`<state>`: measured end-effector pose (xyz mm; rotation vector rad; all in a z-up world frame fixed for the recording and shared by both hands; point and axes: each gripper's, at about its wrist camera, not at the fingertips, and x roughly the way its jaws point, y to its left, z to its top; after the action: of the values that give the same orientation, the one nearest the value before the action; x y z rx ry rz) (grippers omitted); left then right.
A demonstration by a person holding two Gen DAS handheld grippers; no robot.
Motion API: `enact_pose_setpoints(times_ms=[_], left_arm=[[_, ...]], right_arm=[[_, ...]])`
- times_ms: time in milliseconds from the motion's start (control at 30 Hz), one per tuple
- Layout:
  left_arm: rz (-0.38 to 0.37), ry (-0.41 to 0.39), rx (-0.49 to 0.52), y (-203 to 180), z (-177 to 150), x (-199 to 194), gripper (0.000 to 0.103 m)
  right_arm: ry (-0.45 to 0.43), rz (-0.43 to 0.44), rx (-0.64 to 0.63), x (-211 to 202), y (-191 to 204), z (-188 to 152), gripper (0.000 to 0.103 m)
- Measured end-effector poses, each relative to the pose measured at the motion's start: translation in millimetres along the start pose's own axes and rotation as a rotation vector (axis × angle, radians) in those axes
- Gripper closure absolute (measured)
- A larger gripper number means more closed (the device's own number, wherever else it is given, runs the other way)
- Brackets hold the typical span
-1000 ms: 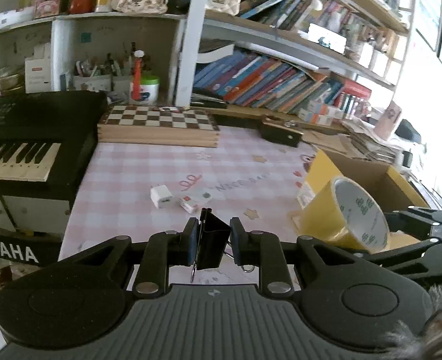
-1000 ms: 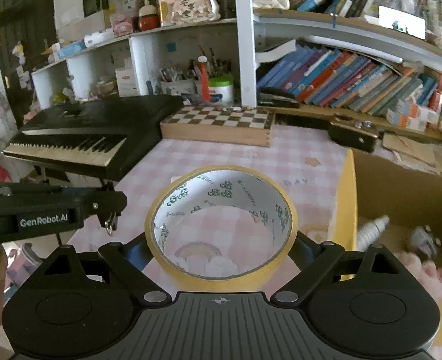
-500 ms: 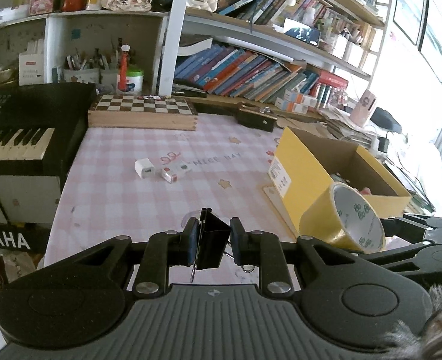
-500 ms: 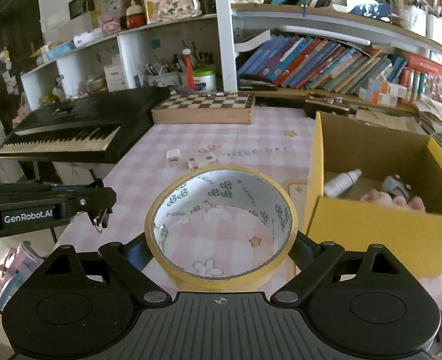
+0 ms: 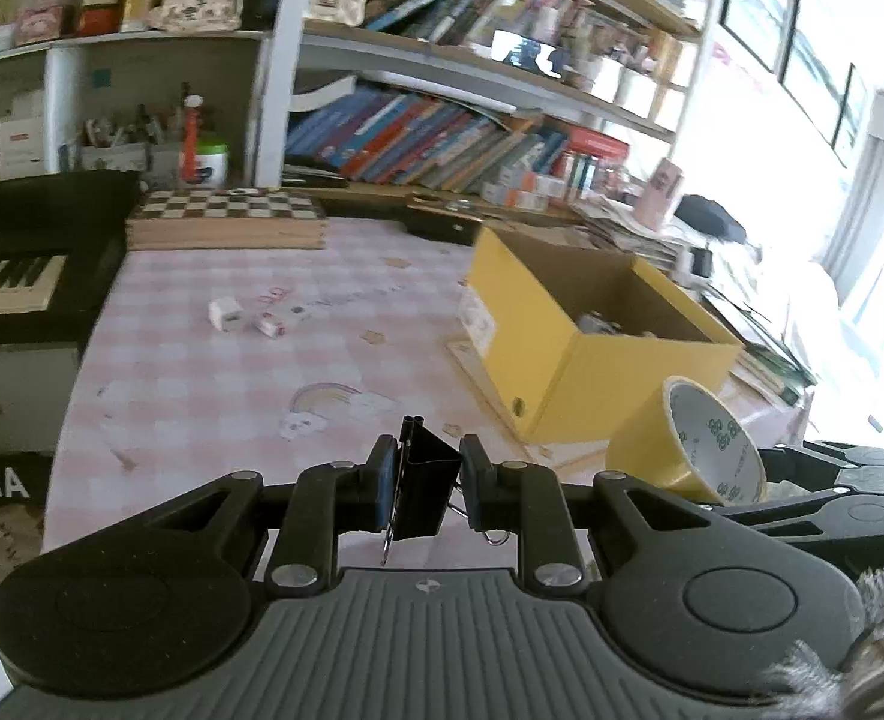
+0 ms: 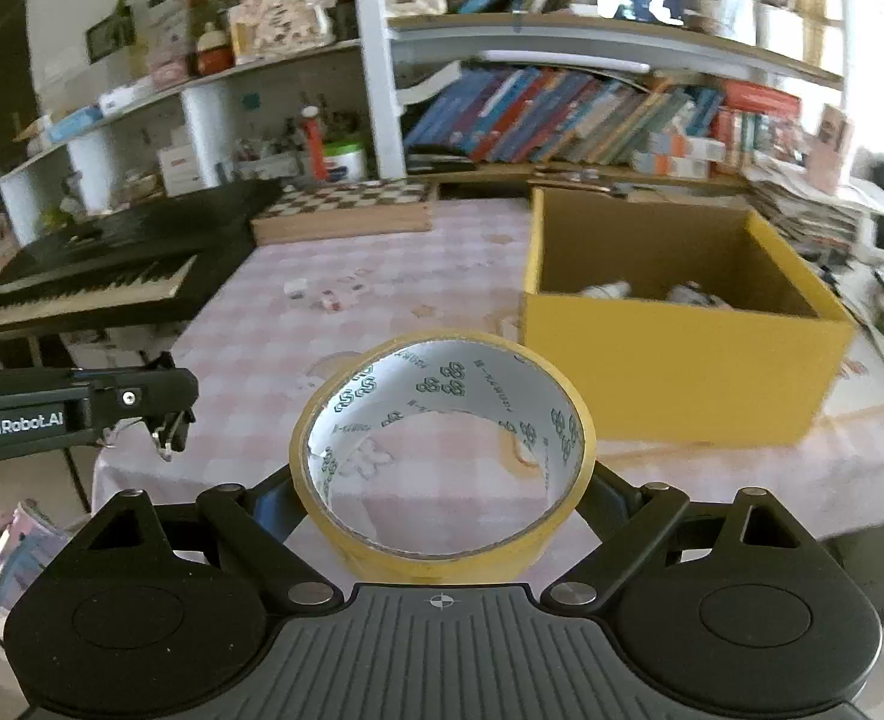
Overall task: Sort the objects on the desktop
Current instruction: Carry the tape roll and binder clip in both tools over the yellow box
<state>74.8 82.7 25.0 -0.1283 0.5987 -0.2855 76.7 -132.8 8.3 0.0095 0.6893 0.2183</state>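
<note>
My left gripper [image 5: 423, 483] is shut on a black binder clip [image 5: 421, 489] and holds it above the near edge of the pink checked table [image 5: 214, 384]. My right gripper [image 6: 442, 468] is shut on a roll of yellow tape [image 6: 442, 450], which also shows in the left wrist view [image 5: 691, 447]. An open yellow cardboard box [image 6: 676, 324] stands ahead and right of the tape, with a small bottle [image 6: 607, 289] and other items inside. It also shows in the left wrist view [image 5: 592, 354]. The left gripper shows in the right wrist view [image 6: 166, 414] at the left.
A small white cube [image 5: 224, 313] and a small red-and-white piece [image 5: 269, 325] lie mid-table. A wooden chessboard box [image 5: 226, 219] sits at the back. A black keyboard [image 5: 22, 264] stands at the left. Bookshelves [image 5: 442, 138] fill the back wall.
Both grippers have pulled back from the table and swung right with their loads. The yellow box now sits nearer the middle of both views, and the table looks farther away.
</note>
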Motion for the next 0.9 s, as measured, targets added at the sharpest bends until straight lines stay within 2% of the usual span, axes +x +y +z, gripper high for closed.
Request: enact_pose_setpoints(times_ms=[467, 900], left_arm=[[-0.157, 0.064, 0.123, -53.3, -17.1, -0.6, 0.083], [-0.233, 0.079, 0.174, -80.1, -22.8, -0.2, 0.083]], right_arm=[[0.005, -0.123, 0.138, -39.6, -34.7, -37.8, 0.011], [0.009, -0.181, 0.186, -62.8, -49.0, -55.9, 0.011]])
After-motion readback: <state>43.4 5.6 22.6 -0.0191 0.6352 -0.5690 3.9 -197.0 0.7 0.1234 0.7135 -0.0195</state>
